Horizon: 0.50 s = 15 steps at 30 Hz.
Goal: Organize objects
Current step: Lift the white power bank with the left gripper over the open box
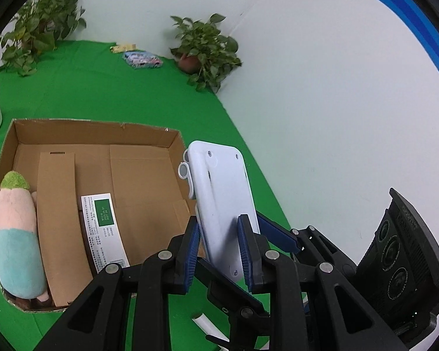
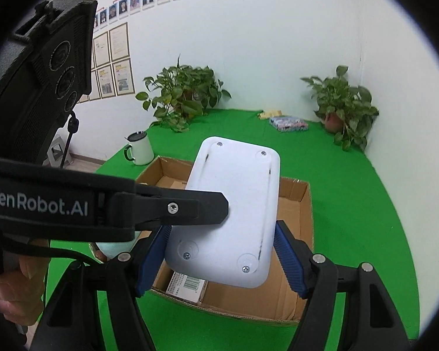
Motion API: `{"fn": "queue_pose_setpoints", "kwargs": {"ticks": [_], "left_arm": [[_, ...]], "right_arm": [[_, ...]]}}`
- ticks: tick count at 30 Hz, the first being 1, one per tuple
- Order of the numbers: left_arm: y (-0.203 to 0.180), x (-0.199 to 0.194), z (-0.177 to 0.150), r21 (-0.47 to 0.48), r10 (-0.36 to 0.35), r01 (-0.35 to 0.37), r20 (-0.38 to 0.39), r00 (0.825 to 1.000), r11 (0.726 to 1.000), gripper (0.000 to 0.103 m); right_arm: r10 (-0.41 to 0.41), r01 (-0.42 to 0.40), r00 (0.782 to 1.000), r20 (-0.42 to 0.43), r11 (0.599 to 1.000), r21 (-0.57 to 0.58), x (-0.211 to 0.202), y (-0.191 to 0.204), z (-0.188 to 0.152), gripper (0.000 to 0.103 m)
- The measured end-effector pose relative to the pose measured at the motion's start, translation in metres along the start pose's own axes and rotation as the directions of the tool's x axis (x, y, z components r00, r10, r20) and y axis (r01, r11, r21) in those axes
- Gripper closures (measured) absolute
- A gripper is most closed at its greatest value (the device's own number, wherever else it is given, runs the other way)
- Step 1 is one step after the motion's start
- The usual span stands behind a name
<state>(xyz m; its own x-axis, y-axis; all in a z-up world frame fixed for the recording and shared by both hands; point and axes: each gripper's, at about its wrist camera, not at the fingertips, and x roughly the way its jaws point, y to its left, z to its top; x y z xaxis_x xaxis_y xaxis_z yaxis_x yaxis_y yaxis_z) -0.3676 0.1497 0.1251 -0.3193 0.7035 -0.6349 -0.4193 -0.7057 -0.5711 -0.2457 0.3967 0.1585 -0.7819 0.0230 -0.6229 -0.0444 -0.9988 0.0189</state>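
White plastic device (image 2: 234, 204), underside up, clamped by my left gripper (image 1: 219, 248) and right gripper (image 2: 222, 257): lower level into cardboard box (image 1: 96, 134), clear of plush toy (image 1: 14, 234).

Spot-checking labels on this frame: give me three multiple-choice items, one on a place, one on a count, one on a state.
1. Where is the plush toy?
A. in the cardboard box, against its left wall
B. on the green cloth beside the mug
C. in the right gripper

2. How many potted plants stand on the green cloth?
A. one
B. two
C. four

3. How is the white device held?
A. lying free in the box
B. by the left gripper alone
C. by both grippers at once

Key: 1 A, the toy lies along the box wall. 2 B, a plant at the back left, another plant in the corner. 3 C, the left gripper and the right gripper each have pads on its sides.
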Motion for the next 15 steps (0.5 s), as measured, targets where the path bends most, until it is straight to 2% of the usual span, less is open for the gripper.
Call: {"fn": "queue_pose_setpoints", "kwargs": {"ticks": [9, 15], "left_arm": [[0.081, 0.093, -0.007, -0.1, 0.028, -0.041, -0.123, 0.992, 0.994, 0.08], [0.132, 0.151, -0.029, -0.189, 0.04, -0.086, -0.236, 0.971, 0.978, 0.08]], "right_arm": [[0.062, -0.054, 0.986, -0.152, 0.997, 0.053, 0.068, -0.015, -0.026, 0.033], [0.143, -0.112, 0.945, -0.293, 0.986, 0.121, 0.129, -0.031, -0.057, 0.033]]}}
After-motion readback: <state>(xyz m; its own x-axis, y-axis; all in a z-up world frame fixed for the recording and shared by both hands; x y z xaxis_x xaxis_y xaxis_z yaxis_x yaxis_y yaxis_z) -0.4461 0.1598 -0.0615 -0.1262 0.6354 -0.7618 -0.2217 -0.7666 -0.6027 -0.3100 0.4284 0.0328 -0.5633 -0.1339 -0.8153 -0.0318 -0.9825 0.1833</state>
